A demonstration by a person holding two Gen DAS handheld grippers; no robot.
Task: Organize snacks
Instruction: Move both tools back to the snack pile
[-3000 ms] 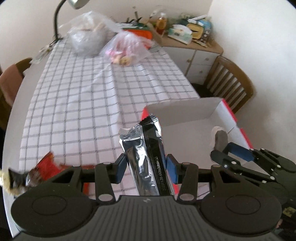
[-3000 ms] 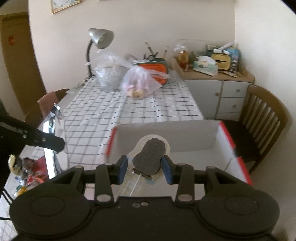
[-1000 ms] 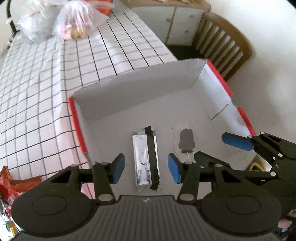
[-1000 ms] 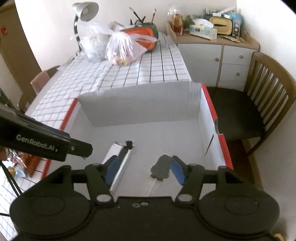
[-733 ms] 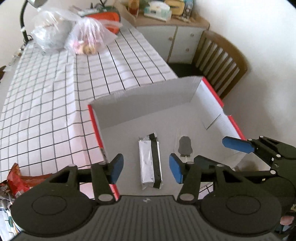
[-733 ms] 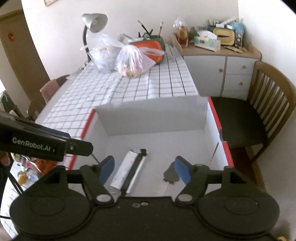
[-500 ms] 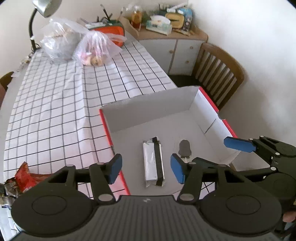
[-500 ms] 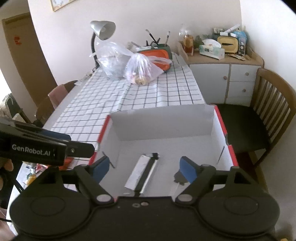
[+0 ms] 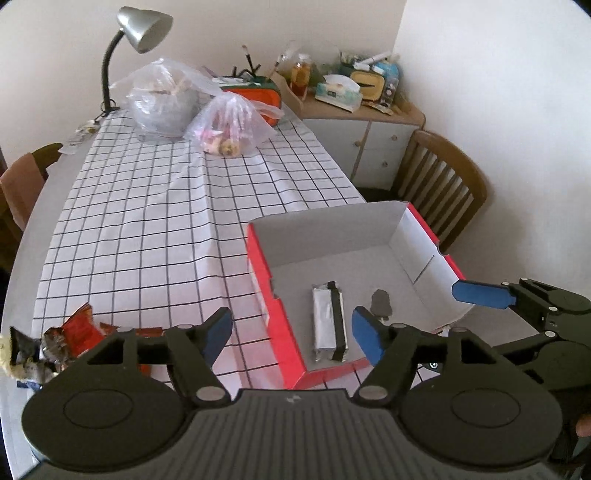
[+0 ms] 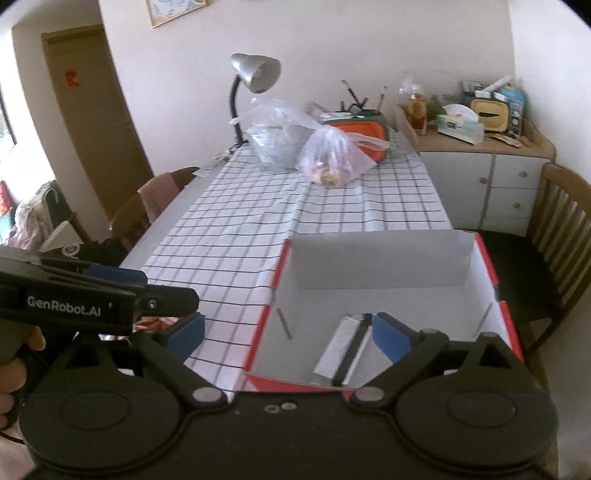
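Note:
A red box with a white inside (image 9: pixel 417 236) (image 10: pixel 369 262) stands on the checked table near its right edge. In it lie a silver and black snack bar (image 9: pixel 329 325) (image 10: pixel 343 347) and a small dark grey snack (image 9: pixel 380 301). My left gripper (image 9: pixel 291 334) is open and empty, raised above the box's near left corner. My right gripper (image 10: pixel 288 334) is open and empty, above the box's near edge; it also shows at the right of the left wrist view (image 9: pixel 484 293). A pile of red and mixed snack wrappers (image 9: pixel 62 341) lies at the table's near left.
Two clear plastic bags (image 9: pixel 229 125) (image 9: pixel 162 101), an orange container (image 9: pixel 255 94) and a desk lamp (image 9: pixel 142 24) stand at the table's far end. A wooden chair (image 9: pixel 443 184) and a cluttered cabinet (image 9: pixel 354 107) are to the right. Another chair (image 10: pixel 155 199) is on the left.
Both grippers let go of their snacks in the box, opened wide and pulled up and back. The silver bar and the grey snack now lie on the box floor.

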